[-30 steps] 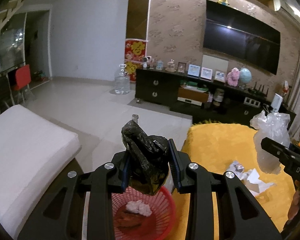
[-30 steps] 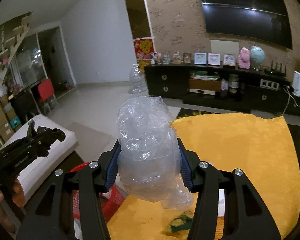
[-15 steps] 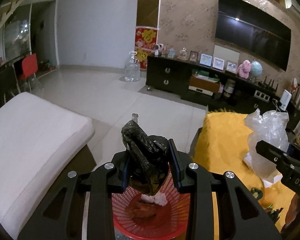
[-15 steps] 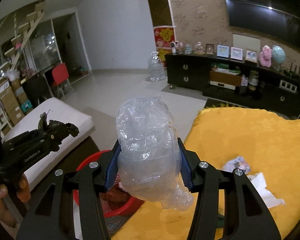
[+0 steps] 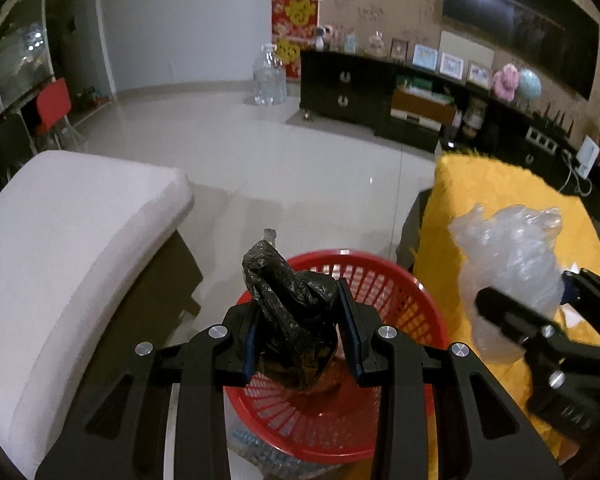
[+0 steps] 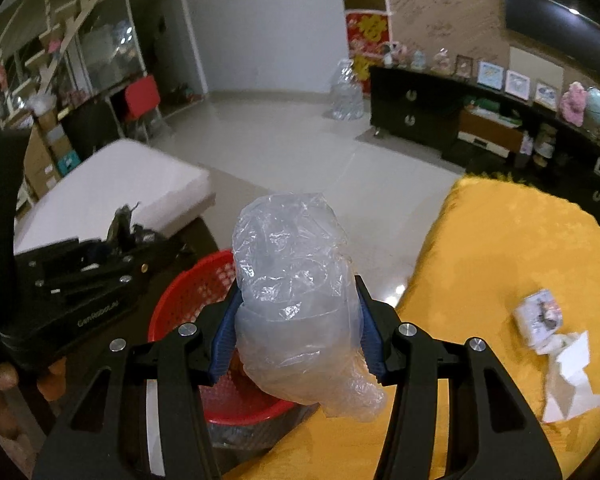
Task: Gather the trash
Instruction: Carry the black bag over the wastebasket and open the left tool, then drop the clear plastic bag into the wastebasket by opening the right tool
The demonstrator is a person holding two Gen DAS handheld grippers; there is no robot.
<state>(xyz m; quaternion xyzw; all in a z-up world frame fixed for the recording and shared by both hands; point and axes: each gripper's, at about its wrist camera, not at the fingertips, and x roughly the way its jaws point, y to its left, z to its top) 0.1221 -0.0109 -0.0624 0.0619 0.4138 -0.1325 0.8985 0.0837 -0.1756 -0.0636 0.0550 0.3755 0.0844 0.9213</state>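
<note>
The trash in hand is two crumpled bags, one in each claw. The left claw (image 5: 300, 336) is nearly closed, its blue pads pinching a wadded black plastic bag (image 5: 292, 316) around its middle, with a twisted peak sticking up past the fingertips. The right claw (image 6: 296, 328) stands somewhat wider, pressed on both sides of a clear plastic bag (image 6: 296, 280) that bulges above the pads and trails a loose flap below them.

Both bags look very light and soft. They crush rather than resist, so a grip across the bunched middle, as each claw has now, seems the surest hold. The film is probably slick, and the clear bag's hanging flap could snag or stick to a pad on release.

Just beyond and below the left claw sits a red mesh basket (image 5: 404, 308), with something pale and reddish in its bottom, too hidden to name. The right claw hangs near the basket's right rim.

To the right lies the yellow-covered surface (image 6: 500, 248), where a small printed packet (image 6: 540, 312) and torn white paper (image 6: 572, 376) are yet to be gathered. A white cushion (image 5: 68, 232) is on the left.
</note>
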